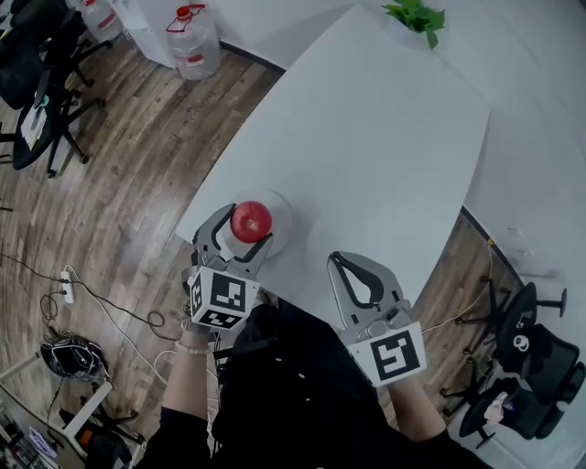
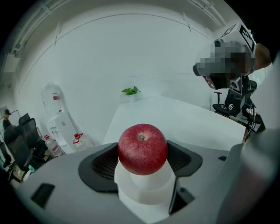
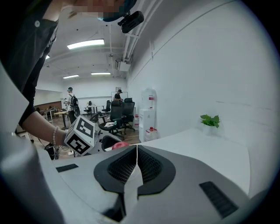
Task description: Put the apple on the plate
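A red apple sits between the jaws of my left gripper, which is shut on it at the near left corner of the white table. Under and just beyond the apple lies a white plate. I cannot tell whether the apple rests on the plate or hangs just above it. In the left gripper view the apple fills the gap between the dark pads, with the plate below. My right gripper is over the table's near edge to the right, shut and holding nothing. Its jaws meet.
A small green plant stands at the table's far end. Water bottles and office chairs are on the wooden floor to the left, with more chairs at the right. A power strip with cables lies on the floor near left.
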The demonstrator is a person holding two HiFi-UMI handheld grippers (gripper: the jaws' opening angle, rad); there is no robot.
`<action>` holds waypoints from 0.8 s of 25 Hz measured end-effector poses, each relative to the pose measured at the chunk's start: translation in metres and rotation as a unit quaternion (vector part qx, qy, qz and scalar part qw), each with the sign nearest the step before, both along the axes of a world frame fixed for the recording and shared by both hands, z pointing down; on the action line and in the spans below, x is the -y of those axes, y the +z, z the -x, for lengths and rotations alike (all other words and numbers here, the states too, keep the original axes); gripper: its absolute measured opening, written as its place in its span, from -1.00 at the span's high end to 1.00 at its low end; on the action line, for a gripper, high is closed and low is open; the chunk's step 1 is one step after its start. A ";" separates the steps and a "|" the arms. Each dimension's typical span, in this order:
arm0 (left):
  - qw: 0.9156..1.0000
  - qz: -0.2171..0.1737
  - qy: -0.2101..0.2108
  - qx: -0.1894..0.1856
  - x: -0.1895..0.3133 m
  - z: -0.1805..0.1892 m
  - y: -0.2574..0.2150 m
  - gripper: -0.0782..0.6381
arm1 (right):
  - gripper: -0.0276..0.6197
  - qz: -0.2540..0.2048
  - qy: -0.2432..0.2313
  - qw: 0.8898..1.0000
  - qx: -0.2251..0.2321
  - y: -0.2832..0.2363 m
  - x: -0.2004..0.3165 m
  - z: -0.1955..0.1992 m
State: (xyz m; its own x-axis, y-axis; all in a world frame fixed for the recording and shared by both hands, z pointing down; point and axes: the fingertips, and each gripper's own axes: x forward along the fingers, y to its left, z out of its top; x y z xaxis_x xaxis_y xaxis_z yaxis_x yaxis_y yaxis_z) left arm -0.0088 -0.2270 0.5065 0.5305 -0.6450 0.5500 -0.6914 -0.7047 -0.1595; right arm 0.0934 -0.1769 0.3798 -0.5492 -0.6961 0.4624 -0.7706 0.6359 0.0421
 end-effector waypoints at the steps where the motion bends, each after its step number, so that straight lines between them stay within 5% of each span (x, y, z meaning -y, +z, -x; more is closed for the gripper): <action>1: 1.000 0.001 0.004 0.006 -0.001 -0.001 0.003 -0.21 | 0.79 -0.001 -0.001 1.000 0.001 0.000 0.000 0.000; 20: 0.999 0.024 0.030 0.038 -0.001 -0.012 0.047 -0.21 | 0.79 0.015 -0.009 1.000 -0.003 0.012 0.000 0.002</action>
State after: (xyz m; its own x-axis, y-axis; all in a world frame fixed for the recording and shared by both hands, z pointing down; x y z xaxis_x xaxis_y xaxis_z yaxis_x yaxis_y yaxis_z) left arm 0.0032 -0.2259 0.5539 0.5227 -0.5859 0.6193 -0.6356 -0.7519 -0.1750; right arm 0.0916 -0.1771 0.3918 -0.5587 -0.6721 0.4860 -0.7586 0.6510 0.0281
